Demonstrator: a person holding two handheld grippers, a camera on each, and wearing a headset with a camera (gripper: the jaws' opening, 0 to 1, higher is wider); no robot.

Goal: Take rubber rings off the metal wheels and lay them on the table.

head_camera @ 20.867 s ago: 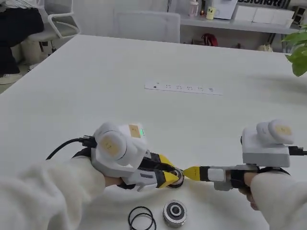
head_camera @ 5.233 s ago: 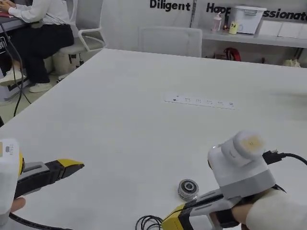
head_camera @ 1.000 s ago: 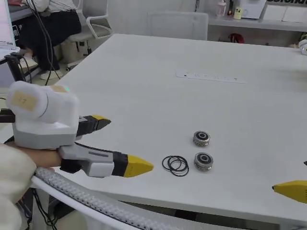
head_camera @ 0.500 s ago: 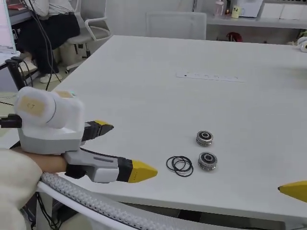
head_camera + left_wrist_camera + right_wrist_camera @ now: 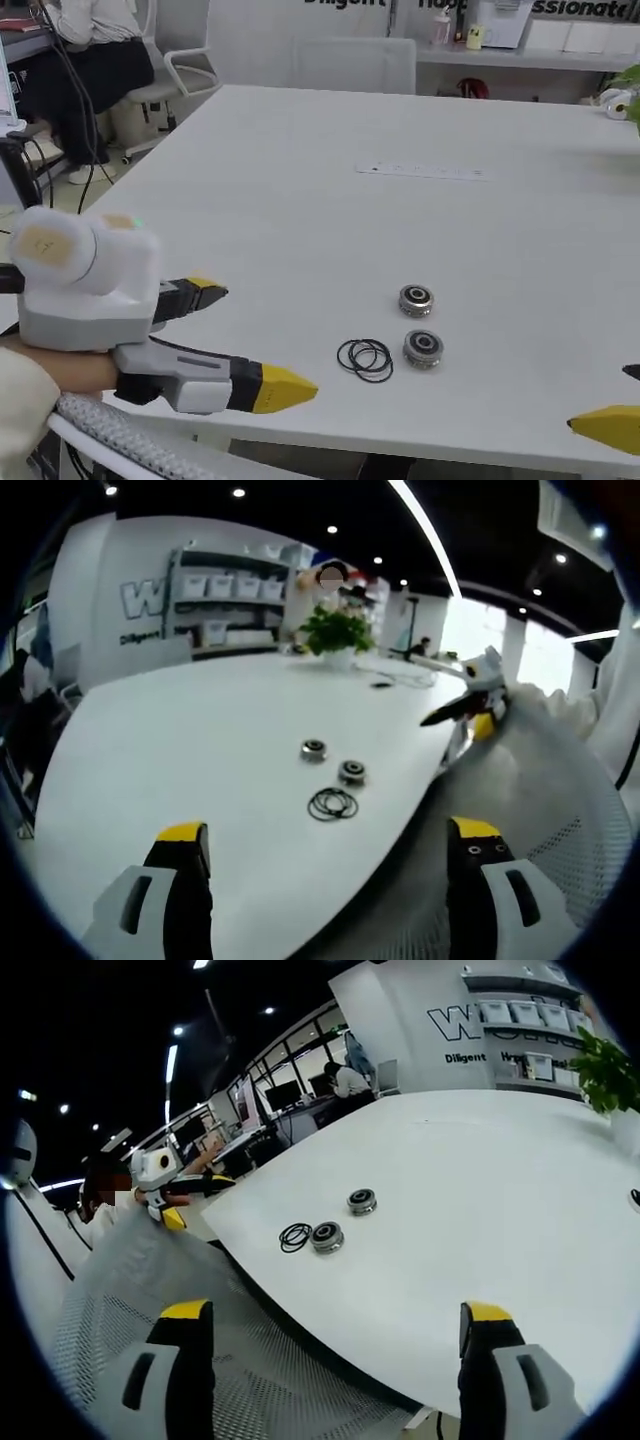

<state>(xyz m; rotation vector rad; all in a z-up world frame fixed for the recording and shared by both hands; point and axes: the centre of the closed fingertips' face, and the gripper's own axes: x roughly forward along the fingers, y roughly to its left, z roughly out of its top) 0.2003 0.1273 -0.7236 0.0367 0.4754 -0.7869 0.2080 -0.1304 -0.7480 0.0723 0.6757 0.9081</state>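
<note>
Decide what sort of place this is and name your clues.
Probably an open-plan office: a large white table with a power strip on it, office chairs, a person seated nearby, and shelves of storage boxes.

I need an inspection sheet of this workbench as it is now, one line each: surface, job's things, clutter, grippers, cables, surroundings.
Surface: white table, no marks seen.
Job's things: far wheel and near wheel lie apart; black rings lie overlapping on the table, just left of the near wheel.
Clutter: power strip further back.
Grippers: left gripper open, holding nothing, at the near edge; right gripper open, holding nothing.
Cables: dark cables hang at far left, off the table.
Surroundings: mesh chair back, seated person, plant.
</note>
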